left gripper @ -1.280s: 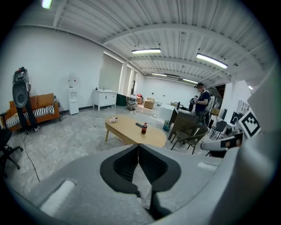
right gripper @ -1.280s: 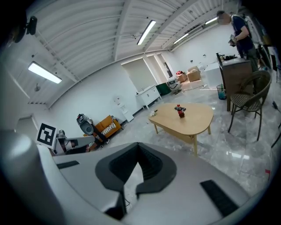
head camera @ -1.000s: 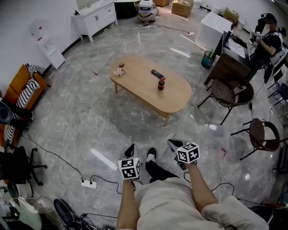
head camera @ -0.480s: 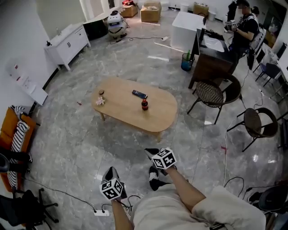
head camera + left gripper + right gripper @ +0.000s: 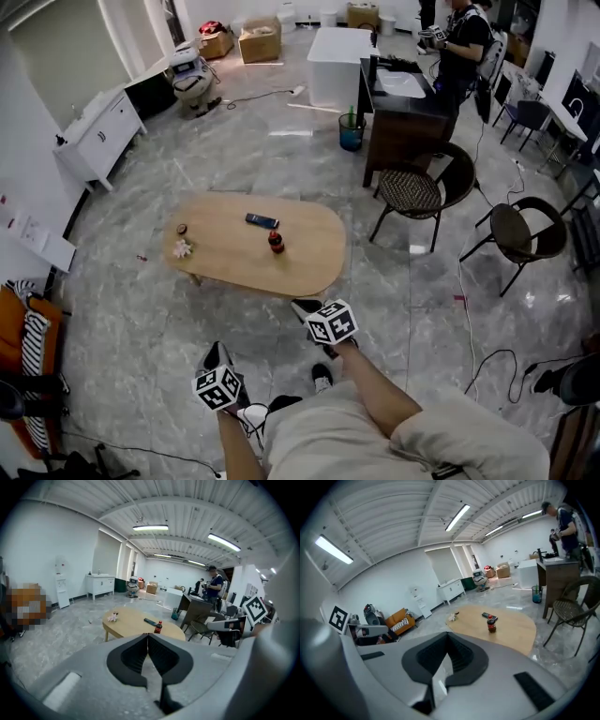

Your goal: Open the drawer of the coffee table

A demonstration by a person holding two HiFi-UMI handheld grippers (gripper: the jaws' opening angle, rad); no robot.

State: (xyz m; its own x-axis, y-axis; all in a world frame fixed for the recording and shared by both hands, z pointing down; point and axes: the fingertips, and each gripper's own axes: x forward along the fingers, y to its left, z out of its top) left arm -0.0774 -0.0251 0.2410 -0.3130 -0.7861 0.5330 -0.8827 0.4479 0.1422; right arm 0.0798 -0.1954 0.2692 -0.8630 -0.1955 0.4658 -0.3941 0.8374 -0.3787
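Note:
The oval wooden coffee table [image 5: 225, 262] stands on the marble floor in the middle of the head view. No drawer shows on it from here. A dark bottle [image 5: 276, 242], a remote [image 5: 262, 221] and a small pink ornament [image 5: 182, 248] lie on top. My right gripper [image 5: 305, 307] is shut and empty, just short of the table's near edge. My left gripper [image 5: 214, 356] hangs further back and to the left, also shut and empty. In the left gripper view the table [image 5: 136, 620] and bottle [image 5: 158, 627] lie ahead of the left gripper [image 5: 148, 637]. The right gripper view shows the table [image 5: 511, 630] beyond the right gripper [image 5: 449, 638].
Two round-seat chairs [image 5: 411, 192] [image 5: 520, 230] and a dark desk [image 5: 403, 103] stand right of the table. A white cabinet [image 5: 98, 136] is at the far left and an orange sofa [image 5: 21, 328] at the left edge. A person [image 5: 459, 37] stands at the back. Cables [image 5: 487, 361] trail on the floor.
I have walked towards and round the table, so it now sits lower and further left in the head view. Both grippers have travelled with me, still shut; the right one now reaches near the table's edge.

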